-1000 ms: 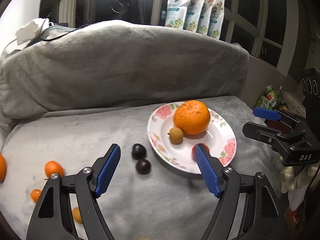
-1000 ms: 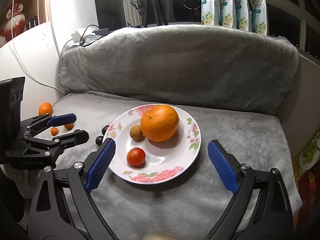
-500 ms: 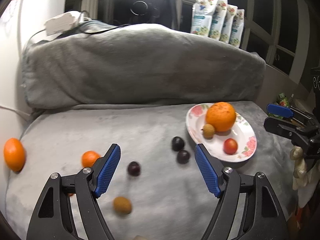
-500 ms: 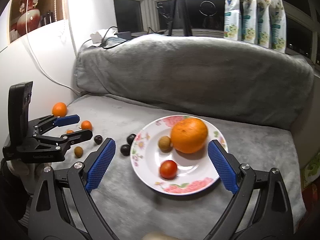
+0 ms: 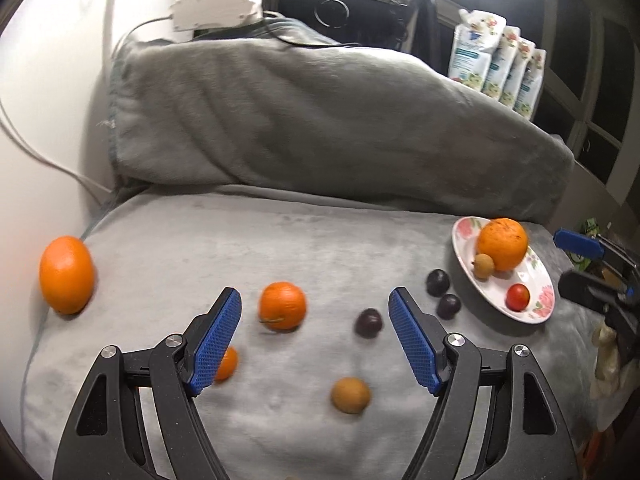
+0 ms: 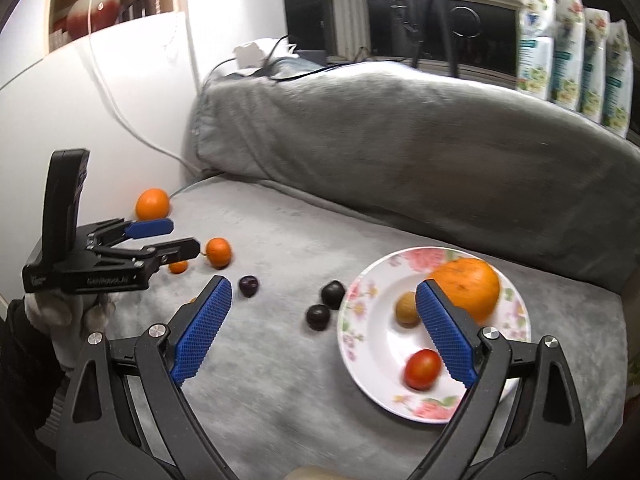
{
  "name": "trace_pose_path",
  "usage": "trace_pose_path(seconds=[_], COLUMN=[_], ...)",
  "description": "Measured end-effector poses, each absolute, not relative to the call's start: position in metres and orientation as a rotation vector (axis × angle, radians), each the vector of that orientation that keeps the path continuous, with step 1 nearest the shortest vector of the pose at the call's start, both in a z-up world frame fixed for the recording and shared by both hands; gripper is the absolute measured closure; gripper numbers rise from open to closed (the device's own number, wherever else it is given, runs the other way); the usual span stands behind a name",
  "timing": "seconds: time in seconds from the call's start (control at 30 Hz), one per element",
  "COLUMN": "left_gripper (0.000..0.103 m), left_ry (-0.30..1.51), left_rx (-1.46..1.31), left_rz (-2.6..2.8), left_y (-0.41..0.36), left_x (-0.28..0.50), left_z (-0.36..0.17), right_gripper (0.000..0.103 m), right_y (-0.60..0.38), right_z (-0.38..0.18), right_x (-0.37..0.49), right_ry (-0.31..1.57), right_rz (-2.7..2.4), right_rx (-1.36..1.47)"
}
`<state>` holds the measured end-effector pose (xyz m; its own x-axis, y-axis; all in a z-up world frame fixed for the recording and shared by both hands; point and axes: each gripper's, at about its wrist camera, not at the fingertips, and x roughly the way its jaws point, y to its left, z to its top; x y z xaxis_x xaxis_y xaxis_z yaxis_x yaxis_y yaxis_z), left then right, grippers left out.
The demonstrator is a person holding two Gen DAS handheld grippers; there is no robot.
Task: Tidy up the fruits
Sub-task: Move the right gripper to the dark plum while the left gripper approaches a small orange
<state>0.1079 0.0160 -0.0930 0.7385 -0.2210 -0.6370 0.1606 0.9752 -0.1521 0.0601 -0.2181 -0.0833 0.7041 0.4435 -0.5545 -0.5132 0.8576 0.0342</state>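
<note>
My left tool (image 5: 314, 336) hides half of a small orange fruit (image 5: 227, 364) behind its left pad. My right tool (image 6: 322, 326) covers part of the plate (image 6: 362, 364). A pale thing at the bottom edge (image 6: 310, 473) is cut off. The pouches' (image 6: 572, 40) print is unreadable.

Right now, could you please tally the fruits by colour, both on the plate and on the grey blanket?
Orange: 4
Dark purple: 3
Tan-brown: 2
Red: 1
Total: 10
</note>
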Motion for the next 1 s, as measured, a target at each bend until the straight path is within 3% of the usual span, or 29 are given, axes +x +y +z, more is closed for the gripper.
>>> trace_pose_path(seconds=[0.17,0.57,1.0], left_gripper=[0.034,0.049,0.061], left_ry=[0.73,0.77,0.824], left_rx=[-0.116,-0.151,-0.159], left_rz=[-0.209,-0.218,-0.229], left_y=[0.024,0.035,0.037], left_x=[0.113,0.125,0.143], left_z=[-0.101,-0.115,-0.128], right_gripper=[0.008,0.022,0.046], right_y=[-0.196,-0.155,-0.113], right_z=[-0.089,-0.109,-0.146], right_x=[0.063,0.077,0.096], right_ry=[0.591,0.658,0.755], right_rz=[0.569,0.636,0.676], right_rx=[-0.16,-0.204,-0.289])
